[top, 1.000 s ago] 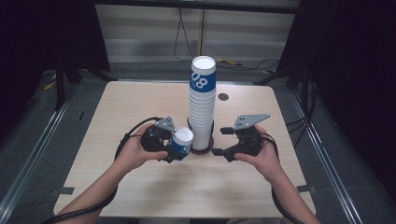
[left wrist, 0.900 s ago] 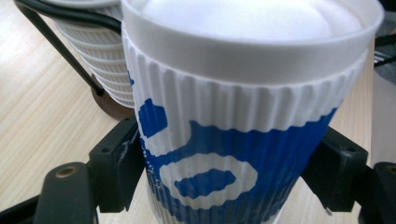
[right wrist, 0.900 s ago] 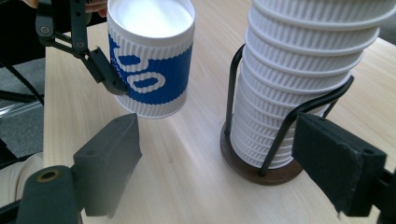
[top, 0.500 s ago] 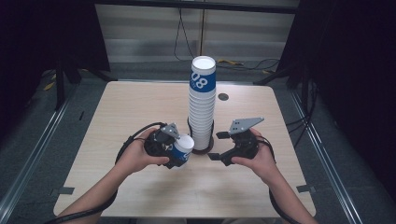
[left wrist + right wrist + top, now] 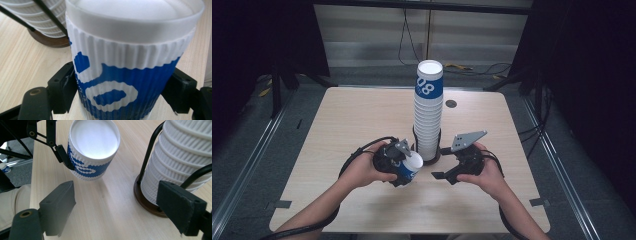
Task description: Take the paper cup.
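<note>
On the surface (image 5: 362, 120), pale wood, a tall stack of cups (image 5: 428, 115) stands upright in a wire holder on a dark round base (image 5: 147, 202), near the middle of the front half. Top cup of stack carries a blue band with white print.

Just left of the base, a single cup (image 5: 410, 167) with blue band and white ribbed wall sits tilted between the jaws of the left gripper (image 5: 398, 170). Left gripper view: both black jaws press against the blue band (image 5: 112, 90), one each side, closed on the cup. Cup appears lifted slightly off the wood in the right gripper view, white flat end (image 5: 94, 138) facing that camera.

Right gripper (image 5: 447, 172): just right of the base, jaws spread wide, nothing between them but bare wood. One jaw lies near the base and stack; not touching either.
</note>
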`<action>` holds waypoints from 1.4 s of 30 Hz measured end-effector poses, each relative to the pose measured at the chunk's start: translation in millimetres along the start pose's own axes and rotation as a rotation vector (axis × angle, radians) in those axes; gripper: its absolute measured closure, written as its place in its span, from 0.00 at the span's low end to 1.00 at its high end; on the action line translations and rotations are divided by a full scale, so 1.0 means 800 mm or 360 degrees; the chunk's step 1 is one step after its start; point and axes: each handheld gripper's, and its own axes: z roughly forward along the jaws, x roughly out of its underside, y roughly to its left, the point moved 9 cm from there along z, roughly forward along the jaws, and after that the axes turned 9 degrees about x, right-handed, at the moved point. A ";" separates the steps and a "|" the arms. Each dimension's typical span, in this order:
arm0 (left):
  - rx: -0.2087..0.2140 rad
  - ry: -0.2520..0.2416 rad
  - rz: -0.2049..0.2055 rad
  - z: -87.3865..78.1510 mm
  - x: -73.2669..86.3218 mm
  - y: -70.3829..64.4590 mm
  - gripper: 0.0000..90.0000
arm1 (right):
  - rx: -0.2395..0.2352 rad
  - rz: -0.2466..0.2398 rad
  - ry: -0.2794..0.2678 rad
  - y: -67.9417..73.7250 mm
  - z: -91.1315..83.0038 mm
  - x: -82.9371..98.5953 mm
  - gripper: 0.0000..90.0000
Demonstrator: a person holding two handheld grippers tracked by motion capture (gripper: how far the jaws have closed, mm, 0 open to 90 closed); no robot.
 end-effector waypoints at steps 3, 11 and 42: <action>0.0000 0.0026 0.0014 0.005 -0.003 -0.002 0.25 | 0.0002 -0.0003 0.0015 0.000 0.001 0.002 0.16; 0.0016 0.0120 0.0066 0.012 -0.008 -0.006 0.25 | -0.0006 -0.0007 0.0035 0.003 0.004 0.007 0.16; 0.0050 0.0257 0.0150 0.012 -0.025 -0.015 0.25 | -0.0127 0.0004 0.0035 0.020 0.019 -0.002 0.19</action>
